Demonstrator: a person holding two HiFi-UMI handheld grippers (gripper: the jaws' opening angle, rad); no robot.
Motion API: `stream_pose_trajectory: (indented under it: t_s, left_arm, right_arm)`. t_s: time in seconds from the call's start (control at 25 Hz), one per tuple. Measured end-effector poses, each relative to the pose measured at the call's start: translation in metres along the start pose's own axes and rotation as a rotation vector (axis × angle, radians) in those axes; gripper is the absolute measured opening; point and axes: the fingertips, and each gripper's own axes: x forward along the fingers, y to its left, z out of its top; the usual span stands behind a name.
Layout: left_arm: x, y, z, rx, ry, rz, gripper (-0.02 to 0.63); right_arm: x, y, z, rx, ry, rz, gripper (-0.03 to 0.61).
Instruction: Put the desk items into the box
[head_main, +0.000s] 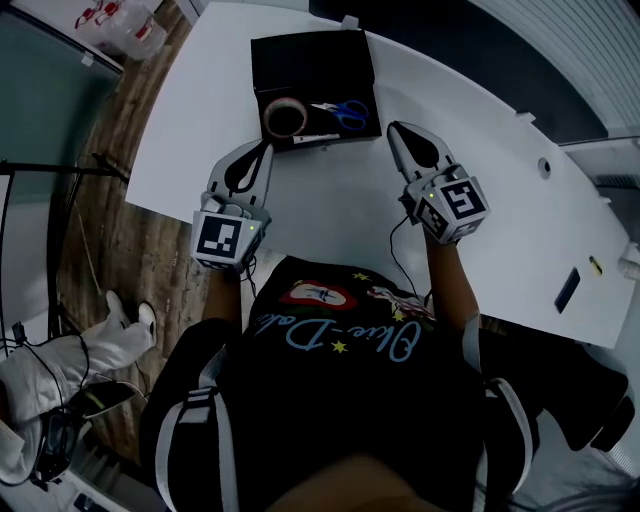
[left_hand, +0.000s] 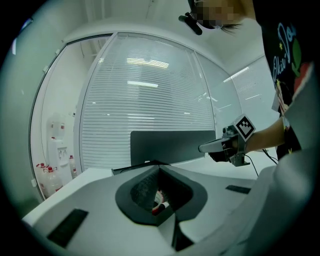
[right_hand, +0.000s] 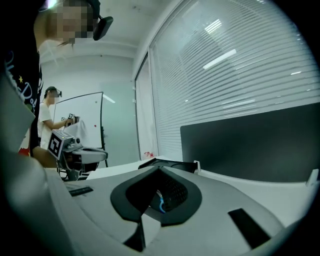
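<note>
White tabletop (head_main: 330, 215) in the head view carries a black box (head_main: 310, 60) at its far edge, tape roll (head_main: 285, 117) and scissors (head_main: 345, 110) already inside; left gripper (head_main: 266, 147) and right gripper (head_main: 395, 129) hover just short of it, pointing boxward; left gripper view: fingers closed, empty, what looks like the tape roll straight ahead; right gripper view: fingers closed on nothing, a blue scissors handle ahead.
</note>
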Motion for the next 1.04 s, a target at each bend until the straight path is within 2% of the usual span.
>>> stream_pose_trajectory:
  t_s: [0.32, 0.56, 1.04]
  left_arm:
    - [-0.017, -0.020, 0.008, 0.006, -0.025, 0.035, -0.003]
    - [-0.025, -0.034, 0.007, 0.025, -0.012, 0.047, -0.003]
    - [-0.050, -0.034, 0.012, 0.052, -0.012, 0.102, -0.003]
  right_arm:
    - [-0.030, 0.007, 0.010, 0.023, -0.043, 0.023, 0.014]
    - [-0.041, 0.011, 0.010, 0.043, -0.063, 0.045, 0.014]
    - [-0.044, 0.026, 0.014, 0.043, -0.091, 0.090, 0.014]
